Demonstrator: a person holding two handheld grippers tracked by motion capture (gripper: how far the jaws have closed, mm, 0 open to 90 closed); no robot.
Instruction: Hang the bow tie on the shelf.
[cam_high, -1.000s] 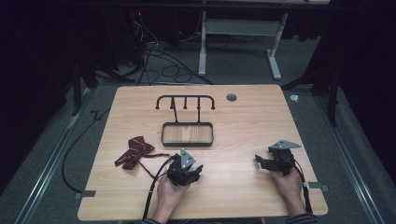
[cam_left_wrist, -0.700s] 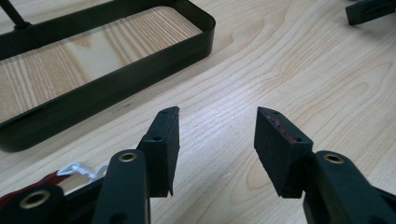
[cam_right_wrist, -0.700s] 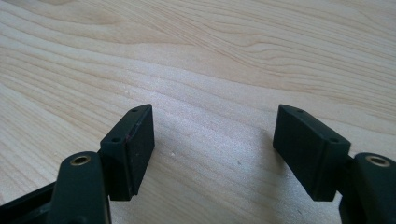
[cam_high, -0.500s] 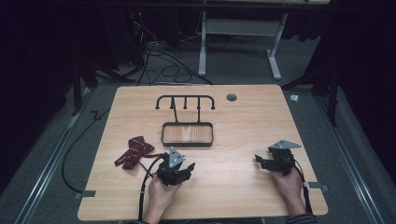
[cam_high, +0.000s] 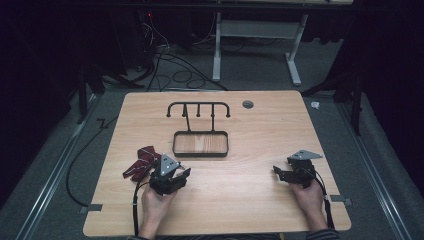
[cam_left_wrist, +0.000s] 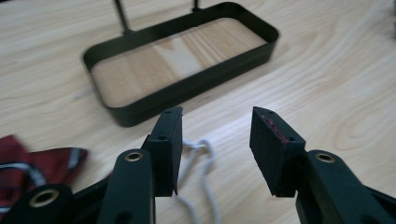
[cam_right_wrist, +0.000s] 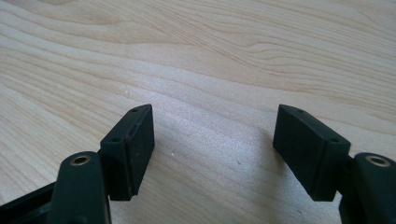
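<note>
A dark red striped cloth (cam_high: 140, 162) lies crumpled on the wooden table at the front left; in the left gripper view the cloth (cam_left_wrist: 42, 163) sits at the lower left. My left gripper (cam_high: 181, 172) hovers just right of it, pointing toward the black tray (cam_high: 200, 153). Its jaws have just been closing and still stand apart (cam_left_wrist: 217, 126). A white cord (cam_left_wrist: 201, 149) lies on the table below the gap, untouched by the pads. My right gripper (cam_high: 280, 172) rests at the front right, open (cam_right_wrist: 212, 121) over bare wood.
Mid-table stands a black metal rack, with a wood-bottomed tray (cam_left_wrist: 187, 88) below and a row of hooks (cam_high: 198, 105) on a bar behind it. A round grommet (cam_high: 247, 104) sits near the far edge. Cables trail across the floor beyond the table.
My left gripper has moved left along the front of the table toward the red cloth, and its jaws have narrowed. The right gripper has not moved.
</note>
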